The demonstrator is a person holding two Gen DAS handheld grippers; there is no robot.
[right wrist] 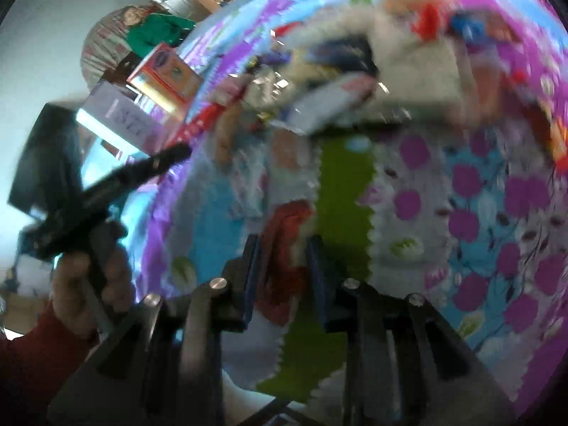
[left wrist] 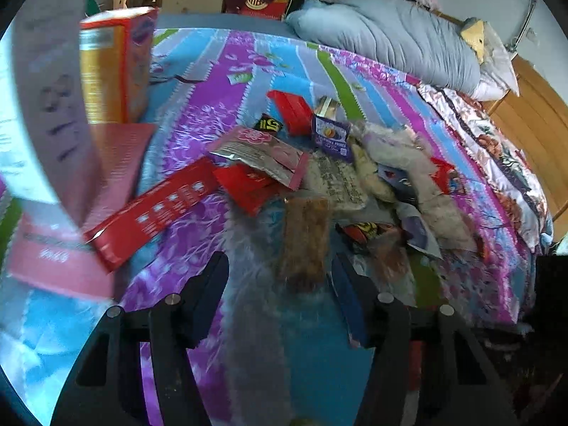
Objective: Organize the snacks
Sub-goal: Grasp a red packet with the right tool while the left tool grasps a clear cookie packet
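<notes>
A heap of snack packets point(left wrist: 372, 177) lies on the patterned bedspread point(left wrist: 220, 81). My left gripper point(left wrist: 280, 277) is open above the bed, with a brown snack bar point(left wrist: 305, 241) lying just beyond its fingertips. A long red box point(left wrist: 152, 213) and a pink pouch point(left wrist: 262, 156) lie to the left of the bar. My right gripper point(right wrist: 284, 248) is shut on a red snack packet point(right wrist: 287, 248) above the bedspread point(right wrist: 497, 213). The view is blurred. The snack heap point(right wrist: 355, 71) shows beyond it, and the left gripper point(right wrist: 106, 184) in a hand shows at the left.
An orange box point(left wrist: 113, 67) and a pale tall box point(left wrist: 49, 106) stand at the bed's left; the orange box point(right wrist: 167, 74) shows in the right view too. A pink flat box point(left wrist: 60, 259) lies below them. A grey pillow point(left wrist: 387, 35) sits at the bed's head.
</notes>
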